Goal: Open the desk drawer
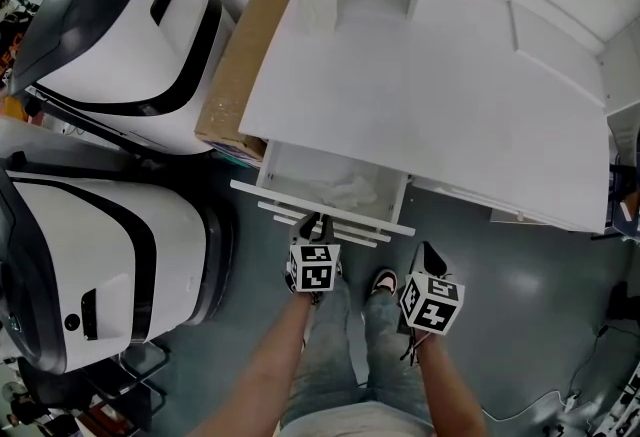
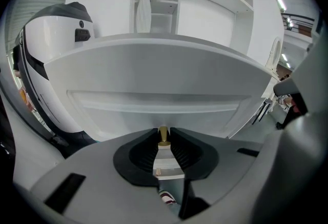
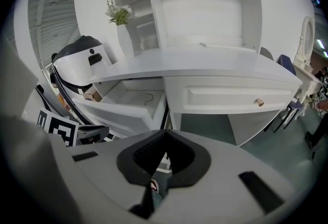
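Grasping the open drawer's (image 1: 300, 180) brass knob (image 2: 163, 137), left gripper (image 2: 163, 131) fingers; right gripper (image 3: 165, 136) fingers clenched, empty.

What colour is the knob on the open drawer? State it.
Brass gold; the knob shows best in the left gripper view.

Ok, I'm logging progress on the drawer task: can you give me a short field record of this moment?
left white desk drawer: pulled out
left gripper: jaws closed on the small brass knob of that drawer
right gripper: jaws together, holding nothing
right white desk drawer: shut
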### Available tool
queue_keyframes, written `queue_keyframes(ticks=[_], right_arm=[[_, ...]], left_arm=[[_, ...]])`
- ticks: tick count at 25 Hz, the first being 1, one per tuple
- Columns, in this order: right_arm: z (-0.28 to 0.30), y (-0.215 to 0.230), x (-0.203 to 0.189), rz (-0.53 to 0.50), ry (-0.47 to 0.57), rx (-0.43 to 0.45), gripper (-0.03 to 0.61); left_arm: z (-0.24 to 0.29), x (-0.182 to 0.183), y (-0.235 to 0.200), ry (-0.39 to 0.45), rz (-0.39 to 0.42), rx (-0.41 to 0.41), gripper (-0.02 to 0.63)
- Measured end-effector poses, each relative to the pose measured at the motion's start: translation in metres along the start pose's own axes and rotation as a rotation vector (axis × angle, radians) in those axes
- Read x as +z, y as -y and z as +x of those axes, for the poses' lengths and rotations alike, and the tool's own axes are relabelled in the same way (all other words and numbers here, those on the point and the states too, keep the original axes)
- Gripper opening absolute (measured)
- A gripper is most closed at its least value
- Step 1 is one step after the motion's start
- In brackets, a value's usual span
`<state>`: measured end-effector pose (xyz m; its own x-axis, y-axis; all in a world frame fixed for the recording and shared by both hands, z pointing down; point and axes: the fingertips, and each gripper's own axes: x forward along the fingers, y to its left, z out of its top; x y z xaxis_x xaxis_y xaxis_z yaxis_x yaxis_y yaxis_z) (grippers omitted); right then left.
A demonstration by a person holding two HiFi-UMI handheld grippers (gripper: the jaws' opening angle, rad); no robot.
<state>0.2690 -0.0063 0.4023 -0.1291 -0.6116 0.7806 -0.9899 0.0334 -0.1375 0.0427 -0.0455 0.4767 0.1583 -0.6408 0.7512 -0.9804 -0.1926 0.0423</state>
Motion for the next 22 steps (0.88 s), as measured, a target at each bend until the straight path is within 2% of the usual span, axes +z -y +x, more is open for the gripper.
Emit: queue_keyframes(ticks=[12, 18, 22], right_arm=[[0.000, -0.004, -0.004, -0.032, -0.005, 0.022, 0.006], [-0.001, -0.004, -0.005, -0.039, -0.006, 0.021, 0.006], [-0.002, -0.003, -0.002, -0.039, -0.004, 0.018, 0.006]], left_arm=[[-0.008, -0.012, 0.001, 0.009, -0.008, 0.011, 0.086], [-0.007, -0.014, 0.000, 0.017, -0.060, -0.008, 0.086], [-0.008, -0.013, -0.001, 0.010, -0.053, -0.011, 0.086]])
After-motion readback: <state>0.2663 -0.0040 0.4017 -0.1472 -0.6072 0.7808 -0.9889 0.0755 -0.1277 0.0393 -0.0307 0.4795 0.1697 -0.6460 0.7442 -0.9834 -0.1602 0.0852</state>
